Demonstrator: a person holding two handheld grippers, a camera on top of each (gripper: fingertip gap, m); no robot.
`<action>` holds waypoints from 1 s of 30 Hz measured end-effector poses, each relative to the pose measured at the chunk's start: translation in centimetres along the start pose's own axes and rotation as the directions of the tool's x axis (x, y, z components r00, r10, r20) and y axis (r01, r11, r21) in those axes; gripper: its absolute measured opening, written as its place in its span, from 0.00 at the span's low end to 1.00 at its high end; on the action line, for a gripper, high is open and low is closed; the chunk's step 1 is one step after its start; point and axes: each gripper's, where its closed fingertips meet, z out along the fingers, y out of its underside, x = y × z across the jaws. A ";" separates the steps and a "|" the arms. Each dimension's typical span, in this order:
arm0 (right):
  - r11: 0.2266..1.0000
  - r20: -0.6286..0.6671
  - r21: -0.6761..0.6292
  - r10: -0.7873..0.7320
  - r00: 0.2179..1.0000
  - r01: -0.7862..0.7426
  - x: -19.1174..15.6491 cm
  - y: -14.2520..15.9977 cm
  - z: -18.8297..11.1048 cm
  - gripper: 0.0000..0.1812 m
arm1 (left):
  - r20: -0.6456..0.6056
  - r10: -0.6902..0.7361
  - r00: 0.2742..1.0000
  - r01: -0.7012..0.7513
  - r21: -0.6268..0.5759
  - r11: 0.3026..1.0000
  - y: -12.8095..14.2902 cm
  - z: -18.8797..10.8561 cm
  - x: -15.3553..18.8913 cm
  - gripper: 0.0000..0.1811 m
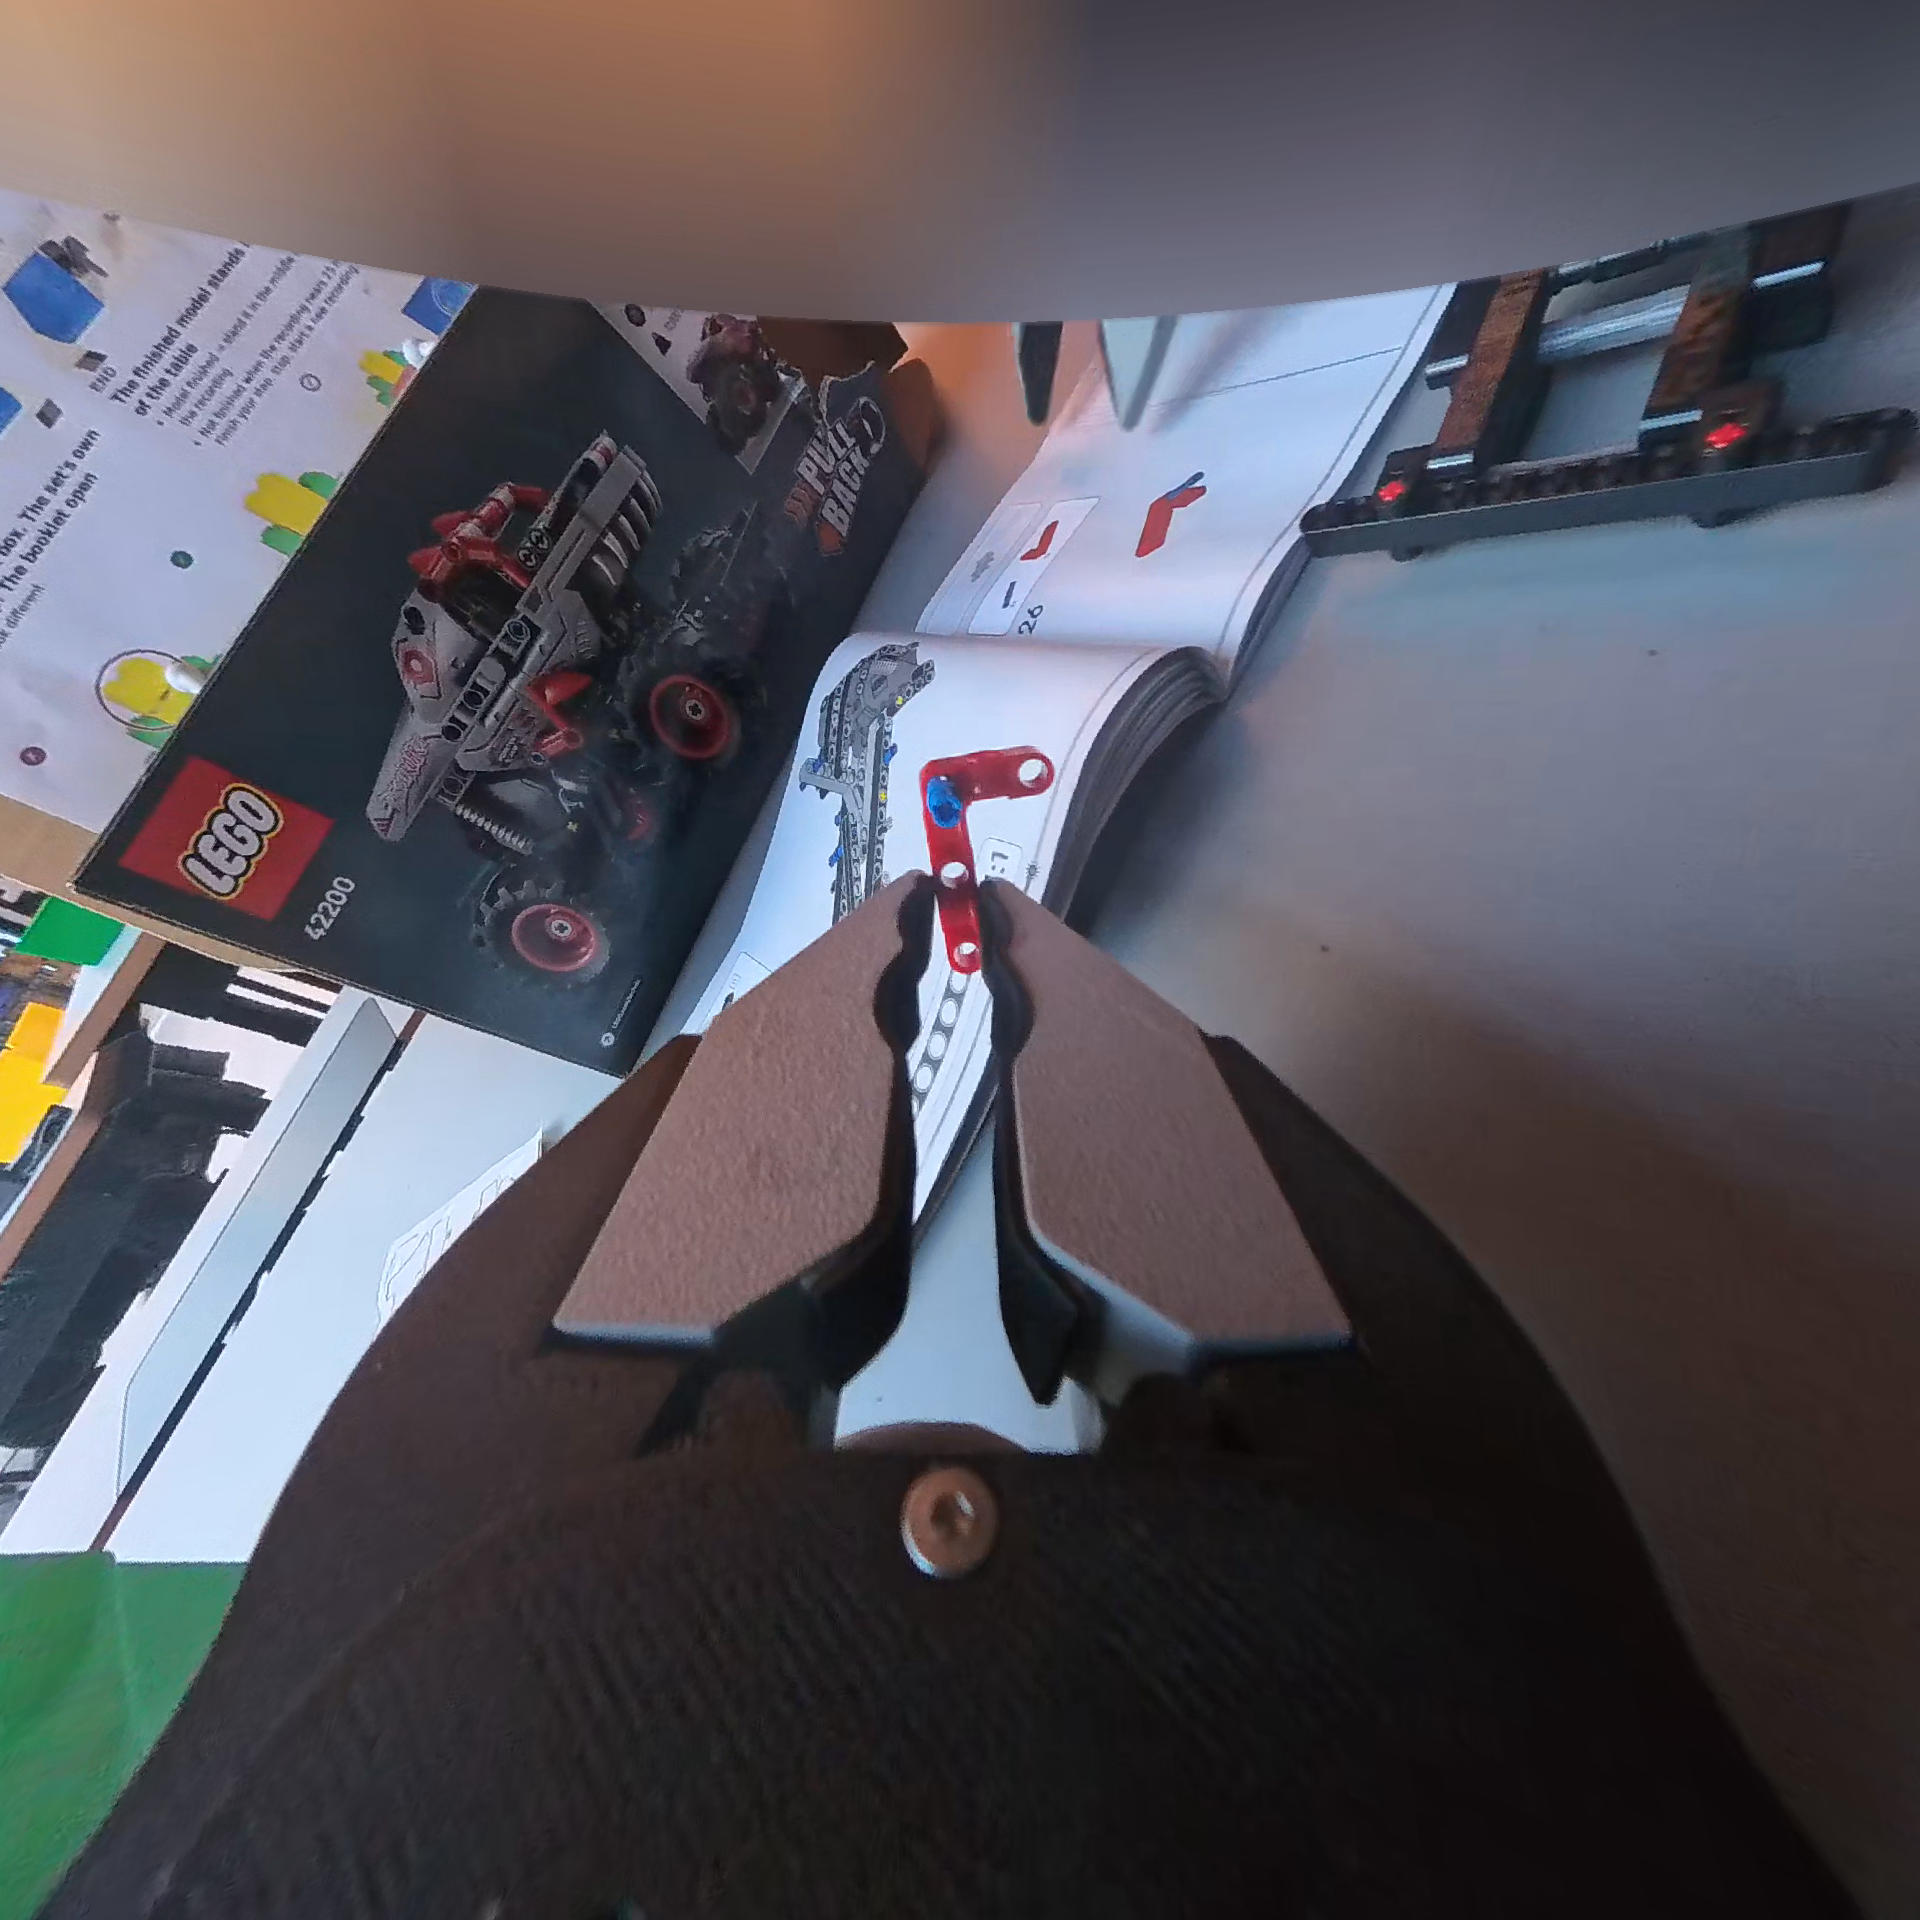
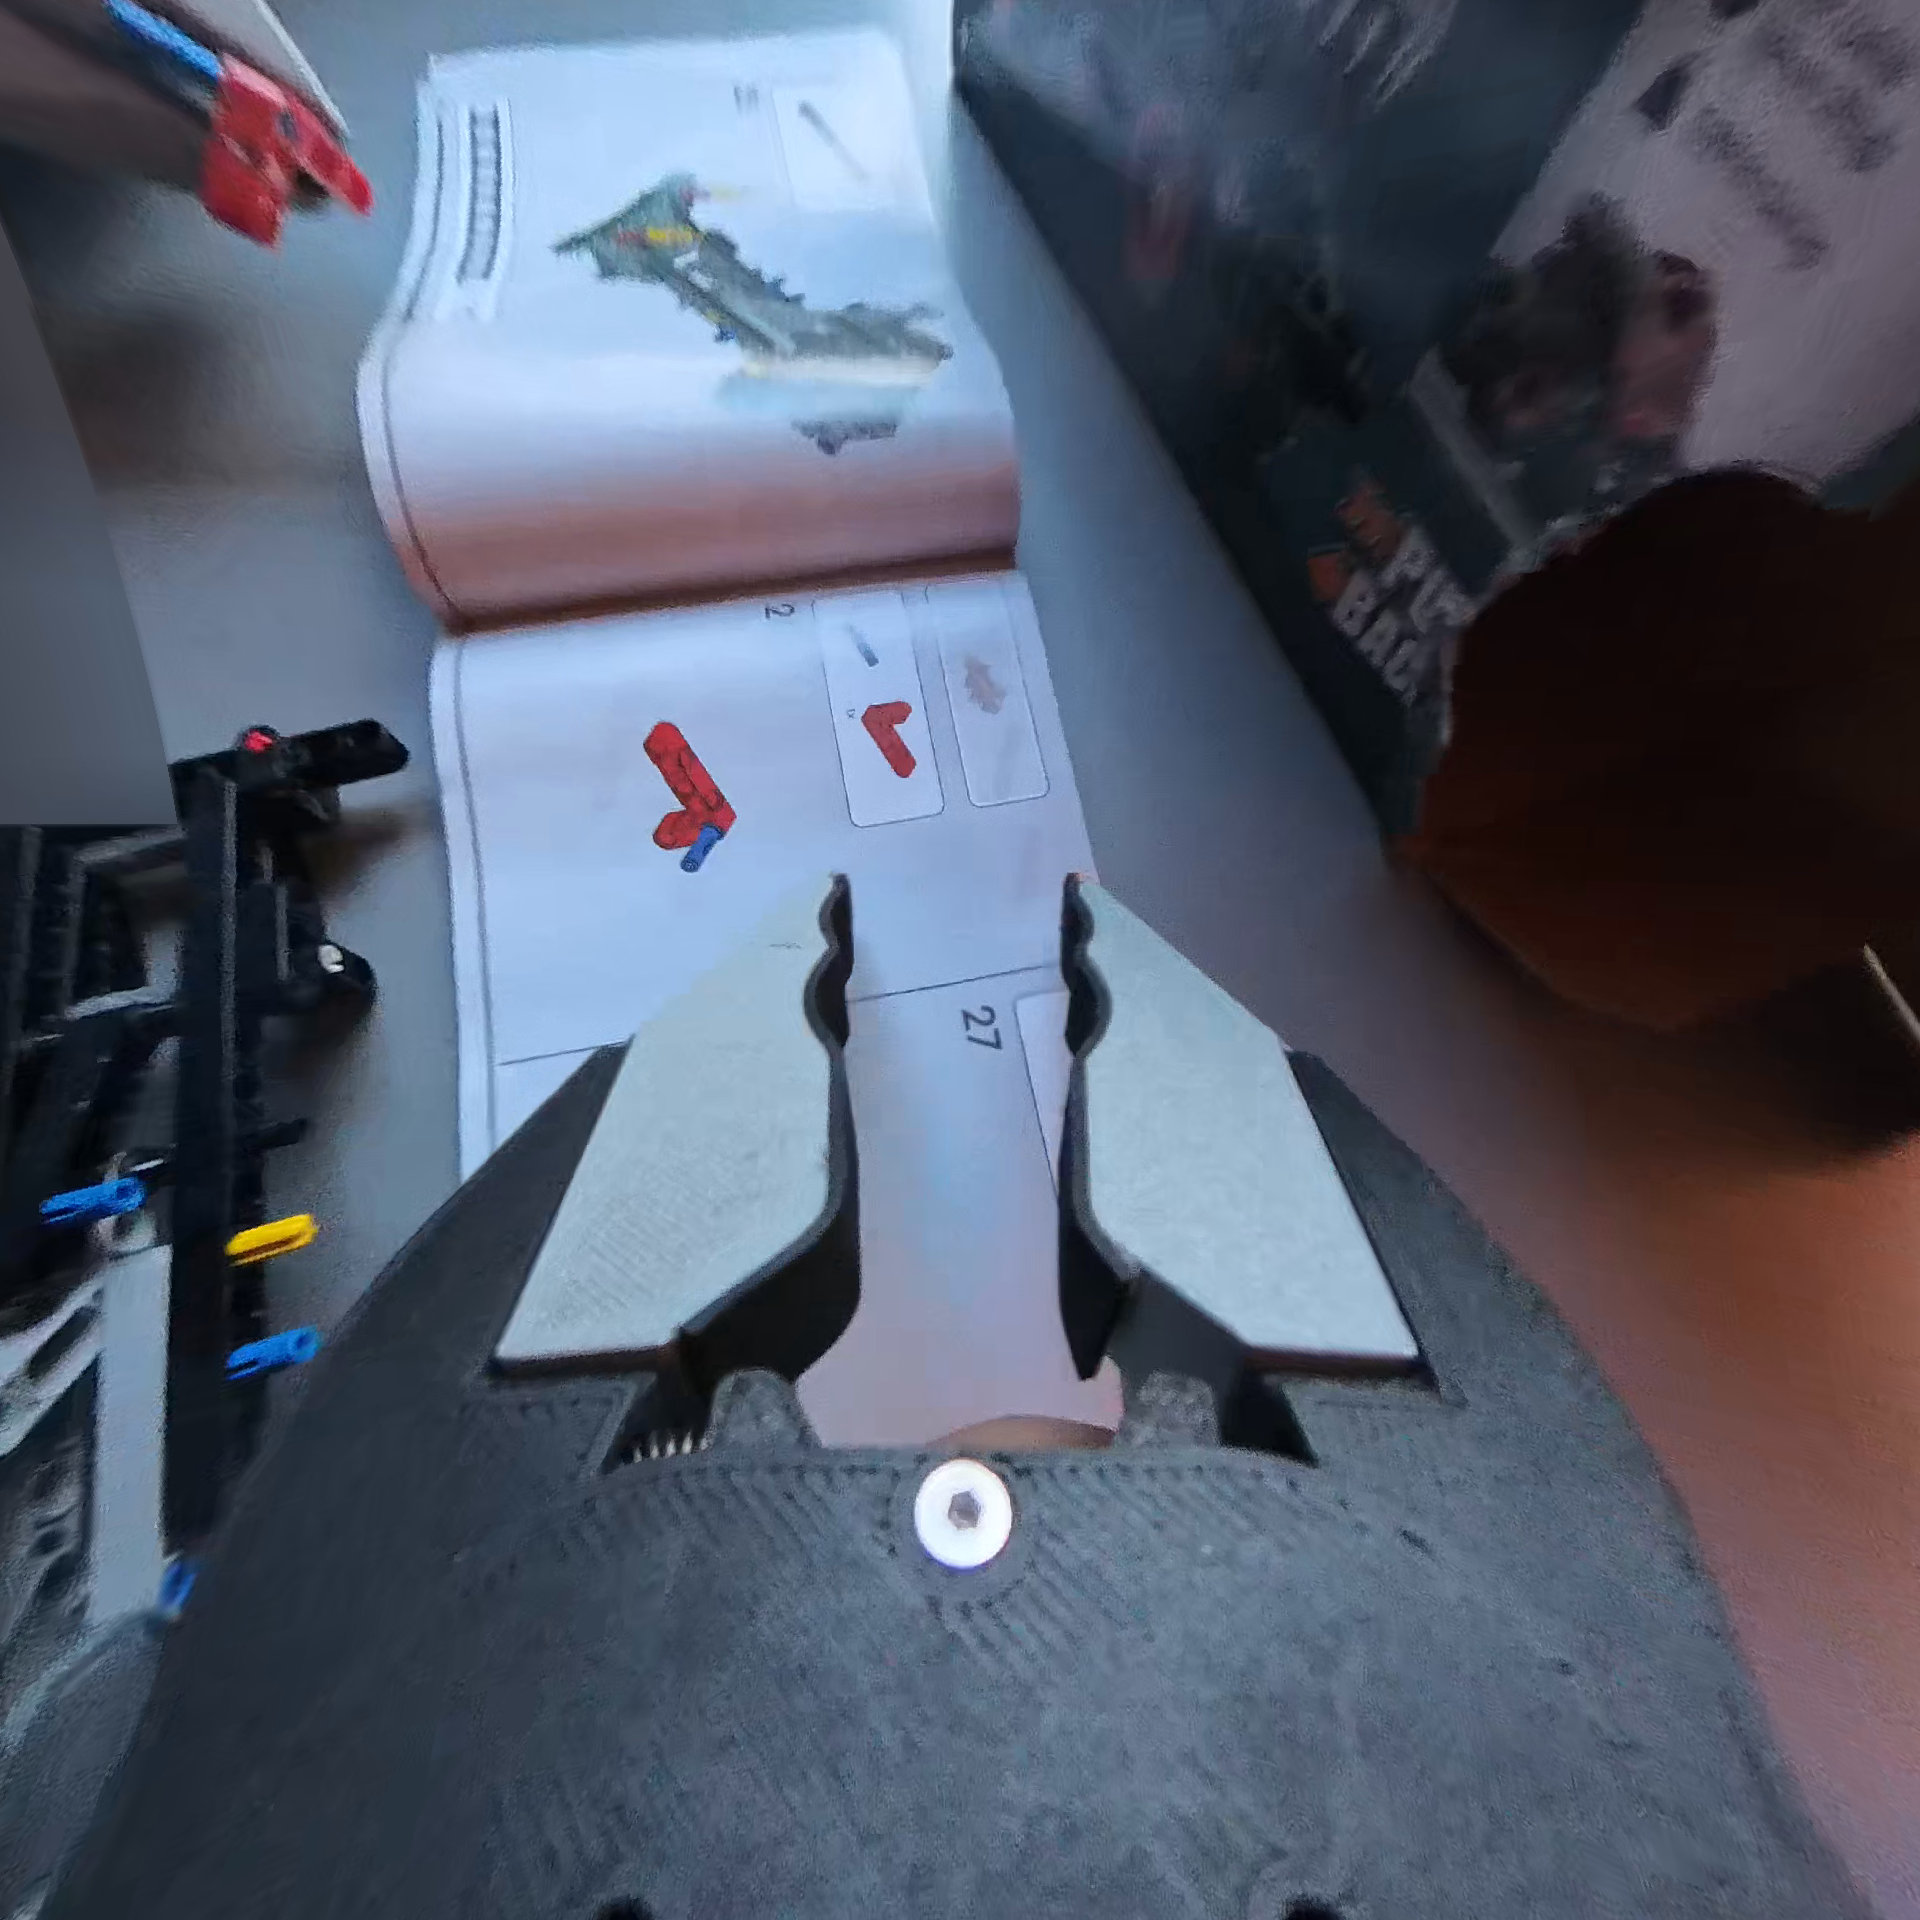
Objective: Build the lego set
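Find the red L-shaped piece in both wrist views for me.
Left wrist view: the red piece sits centre frame, pinched by the left hand-held gripper, above the booklet.
Right wrist view: top-left corner, blurred, held at the far gripper's tips.
Shared landmark: the open booklet.

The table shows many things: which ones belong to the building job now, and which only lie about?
In use:
- red L-shaped beam with blue pin, in the left hand-held gripper
- open white instruction booklet
- dark half-built frame
- open right hand-held gripper

Lying about:
- black set box
- white printed sheet
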 end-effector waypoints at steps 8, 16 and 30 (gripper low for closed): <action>0.993 0.111 -0.044 -0.107 0.988 0.112 -1.8 -1.4 2.6 0.15 | -0.002 -0.002 1.000 0.002 -0.012 1.000 0.2 0.2 0.0 0.02; 0.993 0.153 -0.034 -0.106 0.983 0.112 -1.9 -1.3 2.8 0.00 | -0.002 -0.008 1.000 0.008 -0.009 1.000 0.1 0.1 -0.1 0.03; 0.993 0.114 -0.024 -0.114 0.987 0.117 -1.3 -1.4 2.8 0.13 | -0.004 0.000 1.000 0.000 -0.015 1.000 0.3 0.2 0.0 0.03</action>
